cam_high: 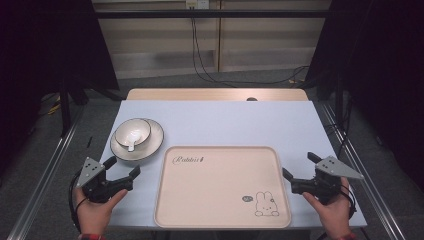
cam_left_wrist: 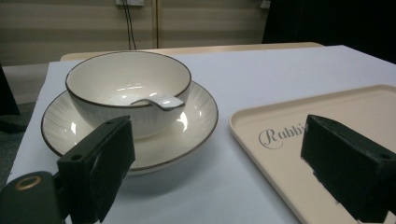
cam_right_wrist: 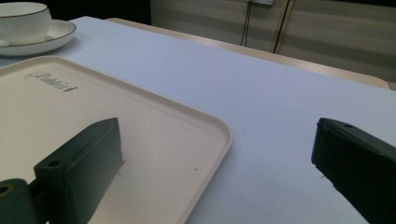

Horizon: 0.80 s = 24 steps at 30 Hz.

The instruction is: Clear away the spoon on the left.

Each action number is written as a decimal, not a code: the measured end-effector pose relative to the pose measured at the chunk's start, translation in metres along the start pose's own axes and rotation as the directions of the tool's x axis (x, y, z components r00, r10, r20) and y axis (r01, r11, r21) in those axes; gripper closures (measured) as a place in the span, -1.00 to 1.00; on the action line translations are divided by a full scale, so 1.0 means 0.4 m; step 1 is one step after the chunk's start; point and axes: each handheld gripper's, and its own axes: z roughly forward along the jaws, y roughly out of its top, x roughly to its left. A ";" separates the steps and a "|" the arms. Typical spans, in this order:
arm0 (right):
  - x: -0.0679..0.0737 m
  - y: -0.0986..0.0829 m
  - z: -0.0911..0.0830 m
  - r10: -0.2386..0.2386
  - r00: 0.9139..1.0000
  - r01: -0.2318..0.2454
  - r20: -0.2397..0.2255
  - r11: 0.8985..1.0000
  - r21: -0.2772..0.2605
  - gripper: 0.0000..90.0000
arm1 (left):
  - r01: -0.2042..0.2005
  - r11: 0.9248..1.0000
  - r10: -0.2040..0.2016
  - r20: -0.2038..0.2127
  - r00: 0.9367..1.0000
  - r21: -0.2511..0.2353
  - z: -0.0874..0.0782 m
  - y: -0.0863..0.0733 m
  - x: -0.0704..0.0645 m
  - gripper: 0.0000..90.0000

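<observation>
A cream tray (cam_high: 222, 187) lies on the counter (cam_high: 240, 122), printed with "Rabbit" script at its far left and a rabbit drawing (cam_high: 266, 205) at its near right. Just beyond its far-left corner a plate (cam_high: 152, 142) carries a bowl (cam_high: 132, 131), and a white spoon (cam_left_wrist: 159, 101) rests inside the bowl.

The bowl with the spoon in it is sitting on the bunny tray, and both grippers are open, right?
Not quite. The bowl with the spoon sits on a plate beside the tray, not on it, as the high view shows. Both grippers, left and right, are open.
</observation>
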 end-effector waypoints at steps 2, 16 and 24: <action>-0.005 -0.004 0.000 0.022 1.000 -0.022 0.005 1.000 -0.006 -0.96 | 0.003 1.000 -0.003 -0.011 1.000 -0.001 0.007 0.000 -0.002 -0.77; 0.003 -0.019 -0.011 0.010 1.000 -0.010 0.002 1.000 -0.008 -0.95 | -0.010 0.999 0.014 -0.106 0.994 0.030 0.039 -0.006 0.015 -0.64; 0.010 -0.029 -0.019 0.000 1.000 0.000 0.006 1.000 0.015 -0.95 | -0.007 0.999 0.012 -0.161 0.987 0.032 0.064 -0.006 0.024 -0.42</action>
